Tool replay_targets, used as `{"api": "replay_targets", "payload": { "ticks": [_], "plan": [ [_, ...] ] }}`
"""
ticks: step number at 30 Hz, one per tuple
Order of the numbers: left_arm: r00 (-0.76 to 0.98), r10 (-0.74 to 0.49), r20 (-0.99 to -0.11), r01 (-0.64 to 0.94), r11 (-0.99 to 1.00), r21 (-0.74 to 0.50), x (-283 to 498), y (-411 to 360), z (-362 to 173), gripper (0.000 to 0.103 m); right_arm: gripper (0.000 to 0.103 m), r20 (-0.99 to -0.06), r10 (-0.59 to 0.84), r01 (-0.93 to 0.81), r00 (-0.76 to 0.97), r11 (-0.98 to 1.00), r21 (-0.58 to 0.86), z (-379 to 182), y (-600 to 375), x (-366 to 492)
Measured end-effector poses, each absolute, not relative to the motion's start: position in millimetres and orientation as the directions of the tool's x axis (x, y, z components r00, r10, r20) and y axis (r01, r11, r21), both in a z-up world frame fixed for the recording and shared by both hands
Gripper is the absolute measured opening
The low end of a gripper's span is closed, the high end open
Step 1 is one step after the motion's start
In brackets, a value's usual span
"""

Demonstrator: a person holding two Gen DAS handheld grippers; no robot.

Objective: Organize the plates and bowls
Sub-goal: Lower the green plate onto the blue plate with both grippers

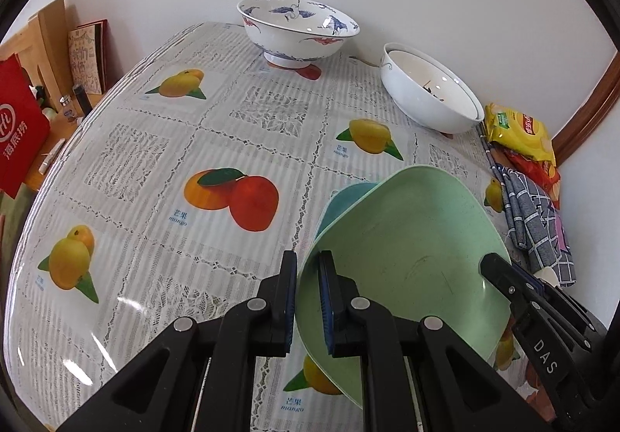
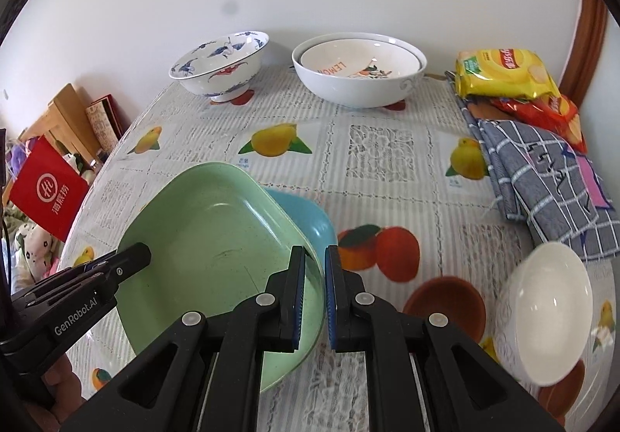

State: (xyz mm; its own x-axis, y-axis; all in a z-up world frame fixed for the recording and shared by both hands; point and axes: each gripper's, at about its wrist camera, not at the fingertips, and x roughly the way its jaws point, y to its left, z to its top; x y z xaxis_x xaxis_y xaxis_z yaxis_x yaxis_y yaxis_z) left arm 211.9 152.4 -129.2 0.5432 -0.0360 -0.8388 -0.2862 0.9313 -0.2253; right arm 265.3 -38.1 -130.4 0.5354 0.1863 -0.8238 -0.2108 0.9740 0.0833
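Observation:
A green square plate [image 1: 410, 238] [image 2: 217, 238] sits on top of a blue square plate [image 1: 348, 195] [image 2: 310, 218] on the table. My left gripper [image 1: 308, 300] is shut on the green plate's left rim. My right gripper [image 2: 314, 292] is shut on its right rim. Each gripper shows at the plate's far side in the other view. A blue-and-white patterned bowl [image 1: 298, 28] [image 2: 221, 63] stands at the back. A large white bowl [image 1: 426, 94] [image 2: 358, 73] with a smaller bowl inside stands to its right. A small white bowl [image 2: 546, 310] lies near right.
The table [image 1: 155, 160] has a fruit-print cloth. Snack bags [image 1: 519, 133] [image 2: 503, 73] and a folded checked cloth [image 1: 538, 222] [image 2: 550, 176] lie along the right edge. A red bag [image 1: 19, 125] [image 2: 48, 191] and wooden furniture are off the left edge. A white wall stands behind.

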Motion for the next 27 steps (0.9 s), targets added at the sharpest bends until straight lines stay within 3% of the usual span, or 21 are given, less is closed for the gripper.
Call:
{"api": "replay_targets", "payload": {
  "ticks": [20, 27],
  "plan": [
    [0.531, -0.021, -0.847, -0.283, 0.938, -0.2, 235.6, 147.0, -138.7, 0.011, 0.009, -0.84, 0.199, -0.3, 0.505, 0.953, 0.045, -156.3, -40.5, 308.4],
    [0.521, -0.029, -0.853, -0.253, 0.949, -0.187, 231.5, 143.3, -136.2, 0.011, 0.016, -0.839, 0.194, -0.3, 0.508, 0.953, 0.039, -156.6, -33.3, 320.2]
  ]
}}
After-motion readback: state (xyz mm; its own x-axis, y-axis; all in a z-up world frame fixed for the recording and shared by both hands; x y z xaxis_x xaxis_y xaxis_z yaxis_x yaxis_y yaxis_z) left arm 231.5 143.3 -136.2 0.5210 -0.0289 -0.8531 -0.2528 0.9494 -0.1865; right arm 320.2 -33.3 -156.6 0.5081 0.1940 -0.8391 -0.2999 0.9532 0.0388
